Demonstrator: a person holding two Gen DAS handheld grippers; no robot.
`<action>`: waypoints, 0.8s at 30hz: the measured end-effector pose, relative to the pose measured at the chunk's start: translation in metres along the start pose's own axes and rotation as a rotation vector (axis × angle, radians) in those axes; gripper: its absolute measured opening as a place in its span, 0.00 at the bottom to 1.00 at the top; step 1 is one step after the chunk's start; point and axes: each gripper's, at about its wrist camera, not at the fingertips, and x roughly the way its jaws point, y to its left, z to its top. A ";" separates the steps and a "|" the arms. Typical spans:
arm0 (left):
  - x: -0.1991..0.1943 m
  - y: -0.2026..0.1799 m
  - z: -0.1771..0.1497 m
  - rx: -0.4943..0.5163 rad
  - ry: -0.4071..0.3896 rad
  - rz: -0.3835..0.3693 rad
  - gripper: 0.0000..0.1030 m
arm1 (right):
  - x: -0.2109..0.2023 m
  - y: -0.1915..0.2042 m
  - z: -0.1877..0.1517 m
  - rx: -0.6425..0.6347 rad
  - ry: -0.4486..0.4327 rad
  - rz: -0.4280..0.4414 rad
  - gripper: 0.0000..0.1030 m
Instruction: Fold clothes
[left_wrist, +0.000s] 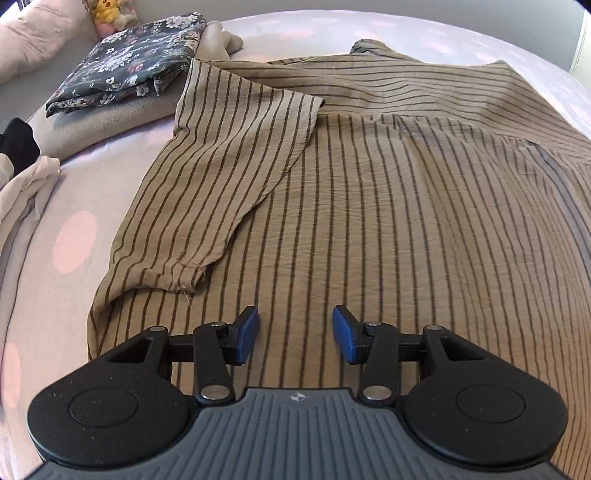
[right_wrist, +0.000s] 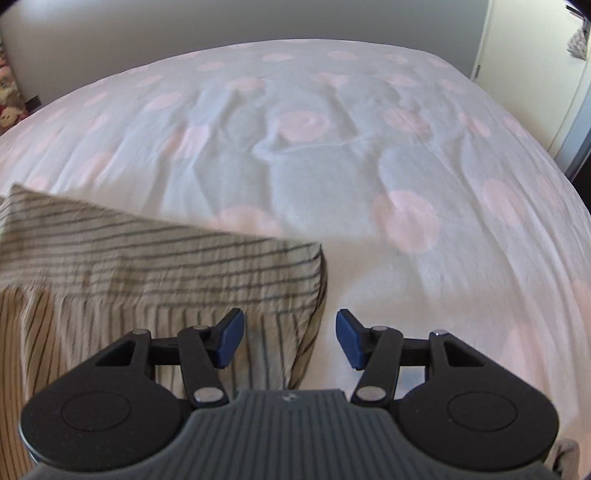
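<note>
A tan shirt with dark stripes (left_wrist: 388, 206) lies spread flat on the bed sheet (left_wrist: 74, 184), which is pale with pink dots. One sleeve (left_wrist: 221, 166) is folded in over the shirt's body. My left gripper (left_wrist: 295, 332) hovers over the lower part of the shirt, open, with nothing between its blue pads. In the right wrist view the shirt's edge and corner (right_wrist: 166, 258) lie at the lower left. My right gripper (right_wrist: 290, 338) stands open just above that edge, one pad over the cloth and one over the bare sheet (right_wrist: 332, 166).
A folded dark floral cloth (left_wrist: 129, 62) rests on a folded grey piece (left_wrist: 122, 118) at the far left. A cream garment (left_wrist: 26, 195) and something black (left_wrist: 18, 144) lie at the left edge. Plush toys (left_wrist: 105, 11) and a pillow (left_wrist: 33, 37) sit behind. A white door (right_wrist: 535, 74) stands beyond the bed.
</note>
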 end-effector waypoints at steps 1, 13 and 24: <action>0.001 0.000 0.000 0.010 0.004 0.001 0.42 | 0.006 -0.001 0.004 -0.001 0.003 -0.001 0.57; 0.007 -0.003 0.003 0.053 -0.016 0.024 0.53 | 0.031 -0.005 0.018 -0.021 -0.022 -0.017 0.03; -0.001 0.012 -0.002 0.005 -0.029 -0.053 0.51 | -0.050 0.066 0.045 -0.149 -0.062 0.063 0.02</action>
